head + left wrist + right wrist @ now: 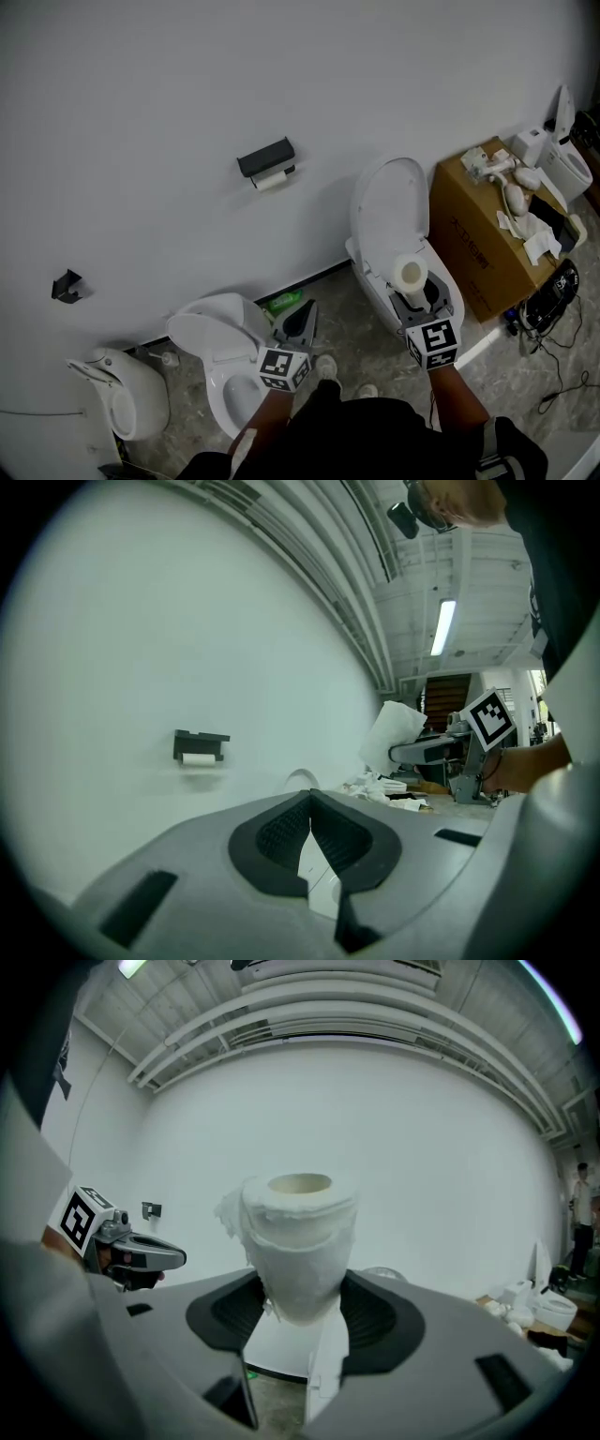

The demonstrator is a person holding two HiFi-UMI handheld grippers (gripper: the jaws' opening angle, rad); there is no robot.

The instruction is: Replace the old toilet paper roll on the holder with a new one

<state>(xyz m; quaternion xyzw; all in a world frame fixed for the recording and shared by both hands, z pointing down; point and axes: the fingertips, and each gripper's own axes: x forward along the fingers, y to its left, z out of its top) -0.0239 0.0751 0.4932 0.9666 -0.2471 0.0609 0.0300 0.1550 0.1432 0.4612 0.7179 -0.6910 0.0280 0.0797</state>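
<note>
Toilet paper roll (pixel 300 1241), the new one, stood upright in our right claw (pixel 300 1290), its long axis vertical and the open end of its cardboard core facing up. In the head view that core hole (pixel 410 273) looked straight up at us. The claw's jaws stood fairly wide, their dark pads pressed on the roll's lower sides and pinching the paper narrower there; a ragged loose edge hung off the roll's left side. We held it over the open toilet (pixel 389 211), beside the cardboard box (pixel 466 234).

Our left claw (pixel 309 795) was closed, pads together at the tips, with nothing between them. In the head view it (pixel 305 317) hung level beside the right claw (pixel 415 292), apart from it.

Well apart from the new roll, on the white wall (pixel 141 94), sat the dark holder (pixel 266 157) with the old roll (pixel 272 179) under it, its axis level along the wall. The left gripper view showed the same holder (pixel 200 742) and old roll (pixel 198 758) far off.
</note>
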